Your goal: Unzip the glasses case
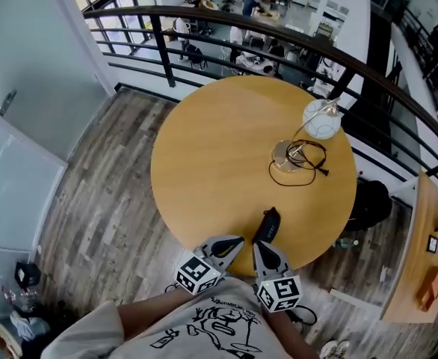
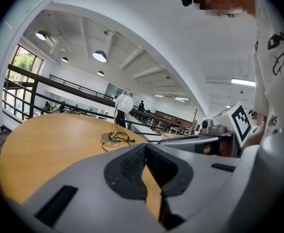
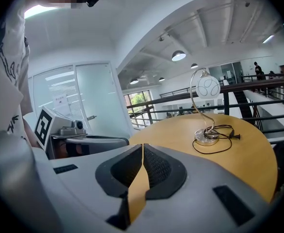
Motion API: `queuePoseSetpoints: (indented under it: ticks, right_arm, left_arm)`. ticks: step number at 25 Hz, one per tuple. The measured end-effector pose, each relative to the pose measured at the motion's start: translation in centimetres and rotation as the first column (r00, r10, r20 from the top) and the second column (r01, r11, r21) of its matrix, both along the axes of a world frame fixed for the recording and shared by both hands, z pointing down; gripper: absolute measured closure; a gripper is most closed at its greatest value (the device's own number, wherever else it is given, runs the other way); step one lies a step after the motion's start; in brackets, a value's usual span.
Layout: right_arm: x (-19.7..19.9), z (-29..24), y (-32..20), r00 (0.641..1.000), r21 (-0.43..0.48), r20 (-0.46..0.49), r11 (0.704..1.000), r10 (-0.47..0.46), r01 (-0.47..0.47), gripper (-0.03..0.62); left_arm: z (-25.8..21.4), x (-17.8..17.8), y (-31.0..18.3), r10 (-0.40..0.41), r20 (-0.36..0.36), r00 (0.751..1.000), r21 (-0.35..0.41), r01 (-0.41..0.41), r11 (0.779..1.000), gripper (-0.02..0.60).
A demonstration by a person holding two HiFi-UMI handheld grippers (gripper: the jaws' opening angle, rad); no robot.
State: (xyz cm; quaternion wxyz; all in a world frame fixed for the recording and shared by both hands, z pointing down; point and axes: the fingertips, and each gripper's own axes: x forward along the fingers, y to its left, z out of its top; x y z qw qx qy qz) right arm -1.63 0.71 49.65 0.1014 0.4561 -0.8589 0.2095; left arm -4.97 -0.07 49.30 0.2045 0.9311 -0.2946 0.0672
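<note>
A small black glasses case [image 1: 267, 224] lies near the front edge of the round wooden table [image 1: 219, 155], seen only in the head view. My left gripper [image 1: 237, 241] [image 2: 144, 148] hovers just left of and behind the case, its jaws shut with nothing between them. My right gripper [image 1: 261, 247] [image 3: 142, 147] sits directly behind the case, also shut and empty. Neither gripper touches the case. Each gripper view shows the other gripper off to the side and no case.
A desk lamp [image 1: 318, 122] with a round metal base and a tangled black cable [image 1: 303, 161] stands at the table's far right. A black railing [image 1: 204, 21] curves behind the table. A black bag [image 1: 370, 204] lies on the floor at right.
</note>
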Motion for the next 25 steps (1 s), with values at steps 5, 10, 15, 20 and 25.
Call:
queuePoseSetpoints:
  ticks: [5,10,15,20,25]
  right_arm:
    - [0.7,0.5,-0.6,1.000,-0.017,0.000,1.000,0.014,-0.014,0.569]
    - [2.9,1.1,-0.9,0.999,-0.042,0.013,0.998,0.045,-0.044,0.569]
    - [5.7,2.7,-1.1,0.998,-0.131,-0.028,0.990,0.057,-0.060,0.569]
    - [6.8,6.6,0.6,0.999,-0.287,-0.036,0.958,-0.019,0.008,0.568]
    - [6.8,13.2,2.9,0.992,-0.443,-0.067,0.894,-0.106,0.065,0.566]
  left_arm:
    - [0.5,0.5,-0.7,0.005,0.003,1.000,-0.022,-0.005,1.000,0.574]
    - [1.2,2.0,-0.7,0.021,0.020,1.000,-0.039,-0.020,0.999,0.574]
    - [1.7,4.1,-1.2,0.045,0.028,0.999,-0.066,-0.043,0.997,0.574]
    - [3.6,6.9,-1.2,0.111,0.065,0.992,-0.099,-0.104,0.990,0.574]
    - [8.9,9.5,-1.8,0.210,0.159,0.965,-0.142,-0.188,0.972,0.574]
